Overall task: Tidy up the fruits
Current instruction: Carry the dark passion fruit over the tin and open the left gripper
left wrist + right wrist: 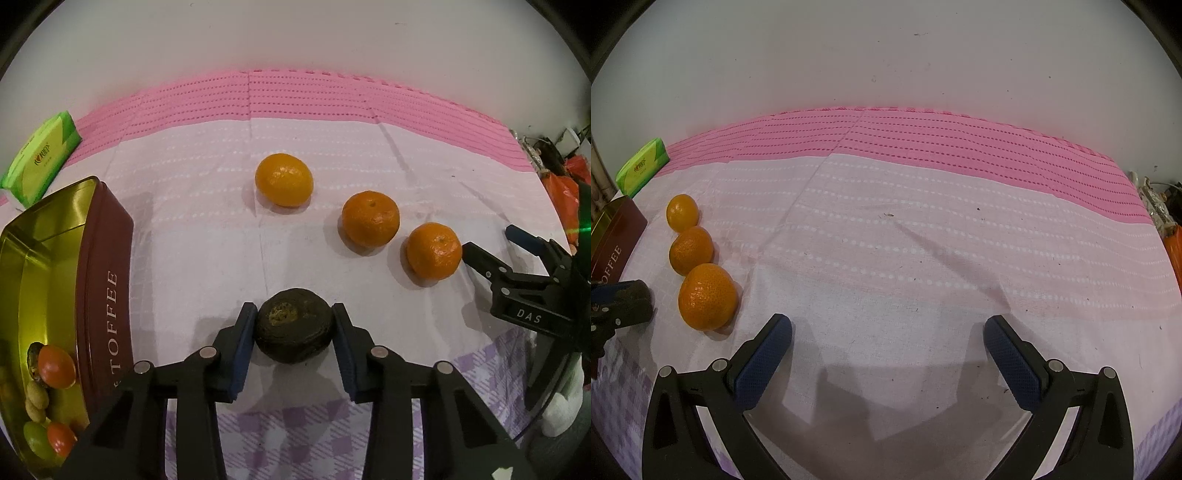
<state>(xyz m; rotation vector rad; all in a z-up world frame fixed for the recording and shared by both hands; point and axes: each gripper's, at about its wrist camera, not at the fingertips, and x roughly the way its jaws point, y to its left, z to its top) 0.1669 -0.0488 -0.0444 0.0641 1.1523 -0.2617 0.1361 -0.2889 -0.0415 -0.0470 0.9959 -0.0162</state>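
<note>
Toffee tin [107, 280] sits left of the left gripper [294, 332], whose pads clamp the dark, shrivelled fruit [293, 326].

Three mandarins [370, 218] lie beyond on the cloth; right gripper [887, 347] hangs wide apart, empty.

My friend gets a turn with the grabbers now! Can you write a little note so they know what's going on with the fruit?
Left gripper: shut on the dark shrivelled fruit, which sits on the cloth.
Right gripper: open, nothing between its fingers, over bare cloth.
Three oranges lie in a row on the cloth, just left of the right gripper.
The toffee tin stands to the left and already holds a few small fruits.
Left to do, most likely: put the dark fruit away, then the three oranges.
</note>
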